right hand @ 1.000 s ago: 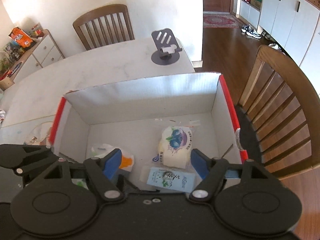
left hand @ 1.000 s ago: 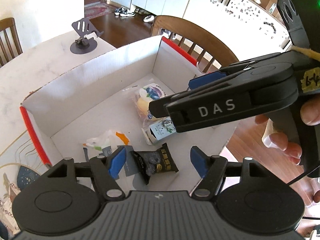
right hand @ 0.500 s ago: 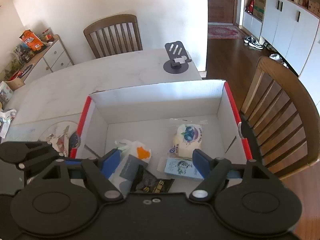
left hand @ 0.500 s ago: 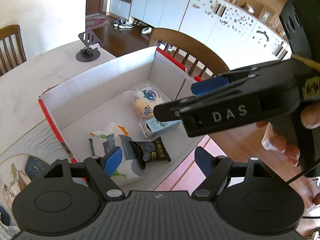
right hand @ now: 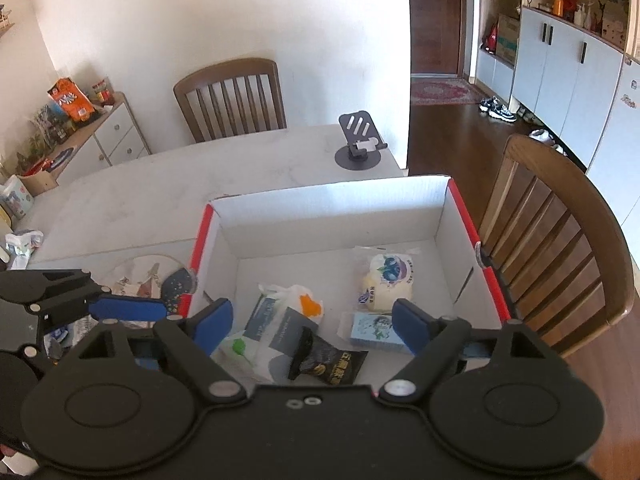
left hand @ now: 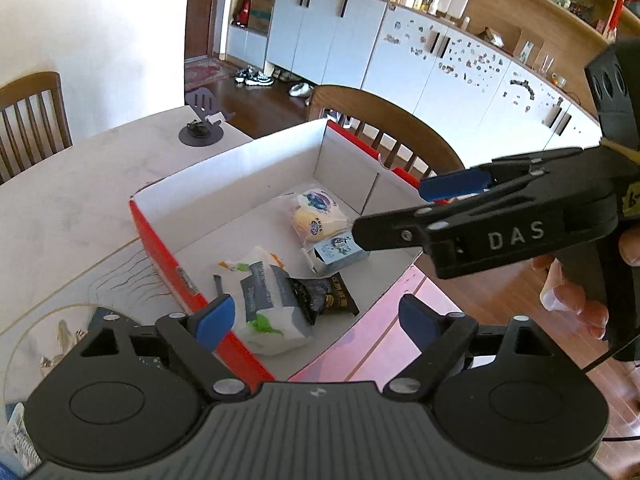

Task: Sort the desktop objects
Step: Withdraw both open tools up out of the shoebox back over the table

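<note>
black hand-held gripper [left hand: 314,318], blue pads [left hand: 214,316], silver screws, white "das" lettering, thin black cable

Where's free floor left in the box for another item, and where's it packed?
Free: the box floor along the far wall, behind the white bags and the blueberry bun. Also bare tabletop between the box and the phone stand. Crowded: the near half, with the bags, the black packet and the blue carton.

Bright daylight, sharp focus, strong fisheye bending at the edges; sunlit glare on the white wall [right hand: 200,12]
</note>
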